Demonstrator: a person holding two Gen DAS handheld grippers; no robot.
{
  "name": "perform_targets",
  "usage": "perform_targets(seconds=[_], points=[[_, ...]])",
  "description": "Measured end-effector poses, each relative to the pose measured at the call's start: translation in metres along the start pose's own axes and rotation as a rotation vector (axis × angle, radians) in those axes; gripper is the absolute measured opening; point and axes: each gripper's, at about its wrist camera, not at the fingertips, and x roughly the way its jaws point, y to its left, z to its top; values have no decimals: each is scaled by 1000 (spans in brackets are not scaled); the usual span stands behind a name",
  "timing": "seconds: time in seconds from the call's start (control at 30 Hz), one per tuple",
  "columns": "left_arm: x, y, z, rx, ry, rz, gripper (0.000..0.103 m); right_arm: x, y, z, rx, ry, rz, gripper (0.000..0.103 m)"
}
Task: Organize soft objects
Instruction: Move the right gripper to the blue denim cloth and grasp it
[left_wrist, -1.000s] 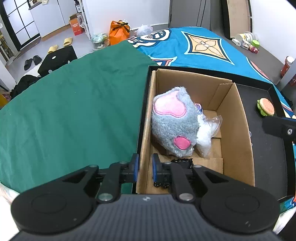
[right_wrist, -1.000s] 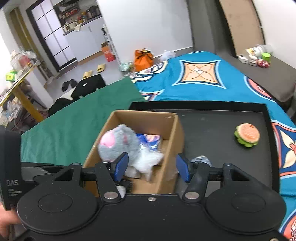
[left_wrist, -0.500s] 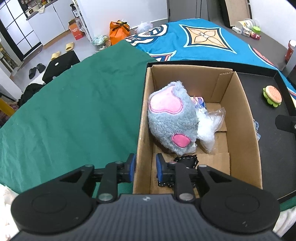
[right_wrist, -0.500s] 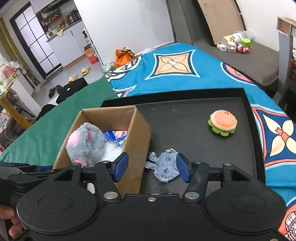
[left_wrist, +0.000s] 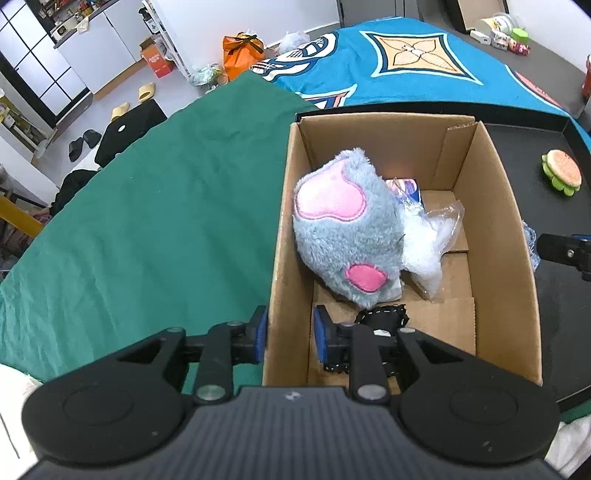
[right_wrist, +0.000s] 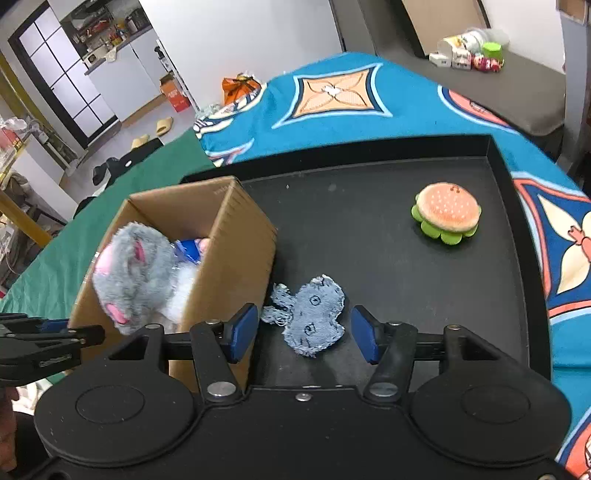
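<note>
cardboard box (right_wrist: 236, 236) set on tray (right_wrist: 369, 229), at its left end. plush toy (left_wrist: 347, 236) laid in box, plastic bag (left_wrist: 428, 240) just right of it. denim patch (right_wrist: 314, 317) laid on tray just right of box. burger toy (right_wrist: 447, 212) placed further right and behind, well apart.

No readable text is found in either view. Faint print on the cardboard box (right_wrist: 236, 236) rim and marks on the denim patch (right_wrist: 314, 317) are too blurred to be read.
</note>
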Motion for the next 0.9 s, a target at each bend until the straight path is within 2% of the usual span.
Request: perform_targets(seconds=[0.4,0.67,0.7,0.77,0.8,0.83,0.9], points=[[9,-8,3,36,37,42,28,29,-3,0,-8,53,6,55],[13,-12,5,45,51,55,28,43,-4,-1,-9,77,-22,51],[14,-12,5,47,51,56,28,45,-3,-1,-18,84,-28,49],[14,-12,5,48,51,54,29,48,-1,-2,-45,93,-48,36],[14,-12,5,47,52,53,29,47,1,-2,-64,98,-58,33],[14,-12,5,46,51,53,29,47,1,-2,-68,113,-52,23],[14,-13,5,47,49,52,29,44,-2,-3,-58,128,-56,22]])
